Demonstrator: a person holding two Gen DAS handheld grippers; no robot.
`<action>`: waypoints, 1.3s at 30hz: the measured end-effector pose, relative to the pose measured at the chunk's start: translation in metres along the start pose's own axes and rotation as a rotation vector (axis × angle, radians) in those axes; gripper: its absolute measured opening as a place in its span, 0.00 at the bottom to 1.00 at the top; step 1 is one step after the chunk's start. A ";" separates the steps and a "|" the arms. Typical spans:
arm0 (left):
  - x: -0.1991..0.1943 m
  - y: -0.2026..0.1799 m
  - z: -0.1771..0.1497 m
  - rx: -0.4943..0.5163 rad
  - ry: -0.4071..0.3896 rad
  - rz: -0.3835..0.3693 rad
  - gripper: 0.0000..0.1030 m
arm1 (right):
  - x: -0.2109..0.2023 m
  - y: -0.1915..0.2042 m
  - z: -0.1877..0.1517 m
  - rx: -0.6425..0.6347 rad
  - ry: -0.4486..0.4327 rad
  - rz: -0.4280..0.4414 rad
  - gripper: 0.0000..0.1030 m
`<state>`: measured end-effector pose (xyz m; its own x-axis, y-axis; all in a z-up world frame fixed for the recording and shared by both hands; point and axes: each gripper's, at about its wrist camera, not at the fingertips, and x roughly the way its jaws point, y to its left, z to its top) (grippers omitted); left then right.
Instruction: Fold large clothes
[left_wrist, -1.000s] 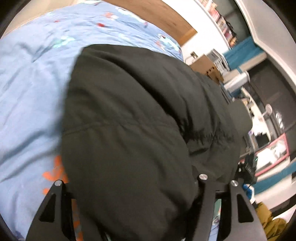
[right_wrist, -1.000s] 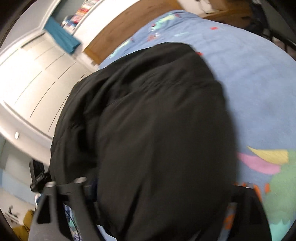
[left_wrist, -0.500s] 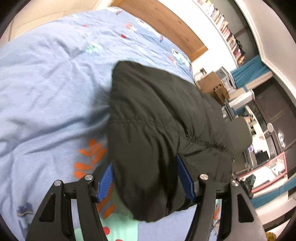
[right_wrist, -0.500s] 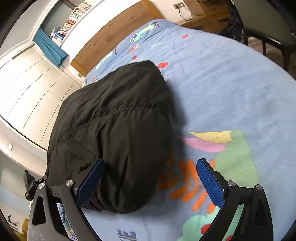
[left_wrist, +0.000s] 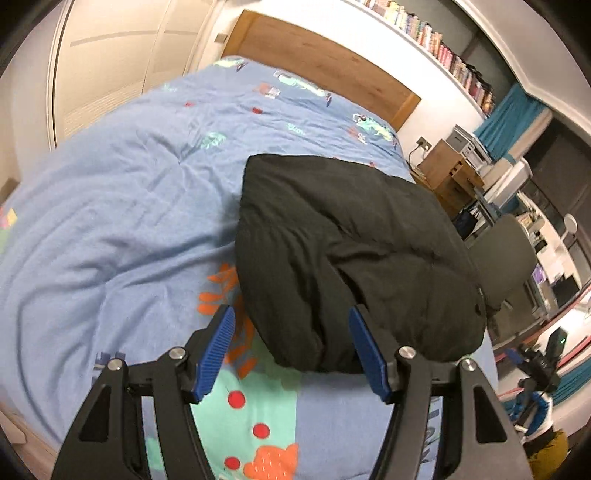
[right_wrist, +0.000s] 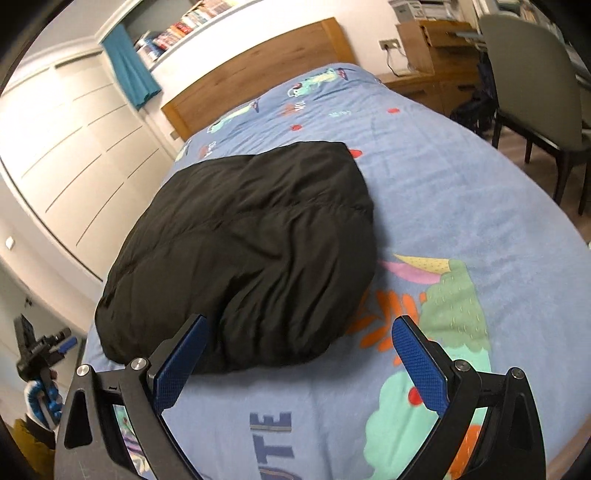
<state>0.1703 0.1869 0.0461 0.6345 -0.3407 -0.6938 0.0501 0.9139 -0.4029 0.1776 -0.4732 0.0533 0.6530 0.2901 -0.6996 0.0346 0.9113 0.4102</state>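
A black puffy jacket (right_wrist: 243, 243) lies folded into a thick bundle on a bed (right_wrist: 461, 192) covered by a blue cartoon-print duvet. The bundle sits near the foot of the bed, toward the left side in the right wrist view, with the wooden headboard (right_wrist: 258, 62) at the far end.

2 handheld grippers hover just above the near edge of the bundle. The left gripper (left_wrist: 291, 347) has its blue pads spread apart, with the jacket's near right corner showing between them but not pinched. The right gripper (right_wrist: 299, 354) has its jaws spread wide and grasps nothing; the jacket's near edge lies just beyond them.

The jacket looks soft, padded and light, with a smooth, likely slippery shell. It will probably spring back and puff up when let go, so folds may not stay flat. A good hold would be a pinch on a hem or stitched seam at a corner, not the rounded padded middle.

A grey chair (right_wrist: 528, 74) stands at the far right.
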 end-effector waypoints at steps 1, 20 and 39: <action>-0.006 -0.005 -0.003 0.013 -0.007 0.005 0.61 | -0.004 0.006 -0.005 -0.012 -0.005 0.004 0.96; -0.085 -0.123 -0.095 0.225 -0.159 0.183 0.71 | -0.080 0.113 -0.080 -0.284 -0.105 -0.109 0.99; -0.107 -0.149 -0.122 0.263 -0.275 0.368 0.71 | -0.113 0.150 -0.107 -0.384 -0.229 -0.205 0.99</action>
<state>0.0007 0.0600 0.1080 0.8237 0.0518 -0.5646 -0.0450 0.9986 0.0259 0.0285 -0.3386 0.1312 0.8132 0.0607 -0.5788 -0.0733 0.9973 0.0016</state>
